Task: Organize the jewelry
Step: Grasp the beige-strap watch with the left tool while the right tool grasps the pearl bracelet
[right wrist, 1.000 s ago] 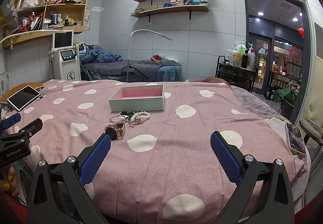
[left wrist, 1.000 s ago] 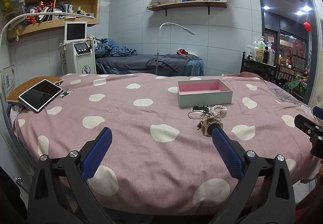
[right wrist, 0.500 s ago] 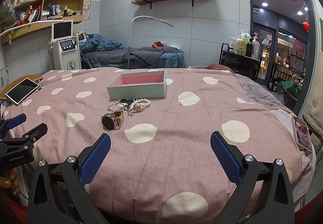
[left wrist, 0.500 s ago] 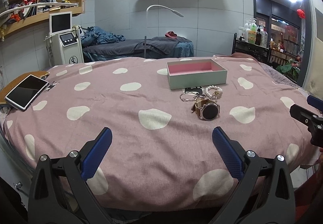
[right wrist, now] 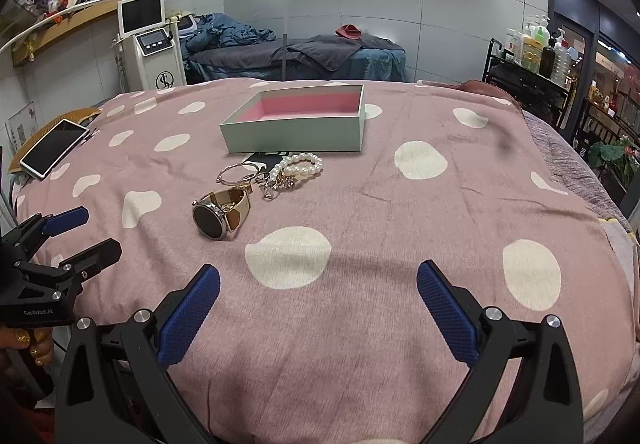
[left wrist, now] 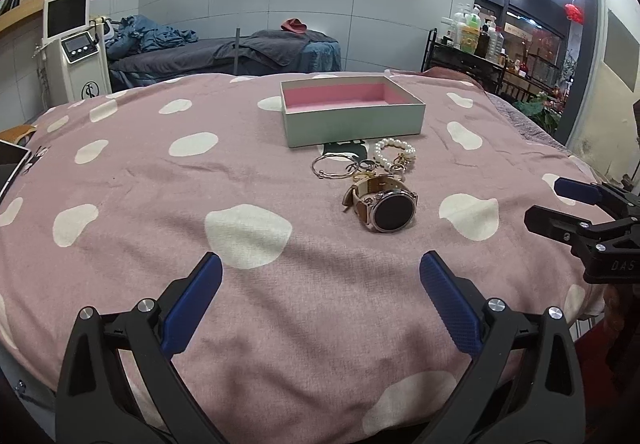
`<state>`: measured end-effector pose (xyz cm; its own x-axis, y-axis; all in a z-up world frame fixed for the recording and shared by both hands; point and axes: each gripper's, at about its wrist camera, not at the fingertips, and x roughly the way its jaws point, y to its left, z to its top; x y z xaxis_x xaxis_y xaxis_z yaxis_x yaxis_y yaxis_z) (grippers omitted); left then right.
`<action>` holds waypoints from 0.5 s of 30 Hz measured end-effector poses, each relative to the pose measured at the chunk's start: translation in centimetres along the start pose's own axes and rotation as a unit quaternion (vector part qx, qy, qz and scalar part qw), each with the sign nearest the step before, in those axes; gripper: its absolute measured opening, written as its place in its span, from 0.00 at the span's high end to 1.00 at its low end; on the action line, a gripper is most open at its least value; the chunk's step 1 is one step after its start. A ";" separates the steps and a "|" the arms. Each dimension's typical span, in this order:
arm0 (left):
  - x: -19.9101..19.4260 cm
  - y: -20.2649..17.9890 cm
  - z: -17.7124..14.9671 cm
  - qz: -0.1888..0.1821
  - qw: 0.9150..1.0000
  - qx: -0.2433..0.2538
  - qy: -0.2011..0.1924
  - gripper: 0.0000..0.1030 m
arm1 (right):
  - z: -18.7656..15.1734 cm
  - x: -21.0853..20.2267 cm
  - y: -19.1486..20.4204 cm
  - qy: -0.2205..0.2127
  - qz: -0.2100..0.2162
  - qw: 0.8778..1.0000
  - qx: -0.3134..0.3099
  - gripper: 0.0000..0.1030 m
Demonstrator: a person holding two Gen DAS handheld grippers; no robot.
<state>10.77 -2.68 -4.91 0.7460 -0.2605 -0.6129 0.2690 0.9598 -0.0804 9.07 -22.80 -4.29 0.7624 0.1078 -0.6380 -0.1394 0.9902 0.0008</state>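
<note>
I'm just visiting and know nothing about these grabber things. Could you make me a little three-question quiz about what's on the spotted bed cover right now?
1. True or false: the box with the pink lining already holds jewelry.
2. Which piece lies nearest the grippers: A the pearl bracelet, B the watch, C the thin bangle?
3. Fill in: the left gripper and the right gripper both stand ____, holding nothing.

Key: 1 false, the box is empty, with all the jewelry on the cover in front of it. 2 B. 3 open.
</note>
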 end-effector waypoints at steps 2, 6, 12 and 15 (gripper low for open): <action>1.0 -0.5 0.6 -0.014 1.000 0.004 0.008 0.05 | 0.8 0.7 -0.1 0.005 0.003 1.000 -0.005 0.06; 3.2 -2.1 2.0 -0.037 0.999 0.018 0.024 0.05 | 2.5 2.3 -0.6 0.011 0.001 1.000 -0.012 0.06; 7.3 -4.1 3.2 -0.044 0.997 0.018 0.059 0.18 | 4.6 4.6 -2.0 0.026 0.012 1.000 0.002 0.09; 9.0 -4.3 3.5 -0.046 0.995 0.004 0.084 0.28 | 5.5 6.0 -2.8 0.043 0.023 0.999 0.010 0.12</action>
<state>18.51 -9.56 -7.33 0.6062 -0.3260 -0.7254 0.3371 0.9315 -0.1368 17.46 -24.42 -3.87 0.6989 0.1462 -0.7001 -0.1591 0.9861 0.0471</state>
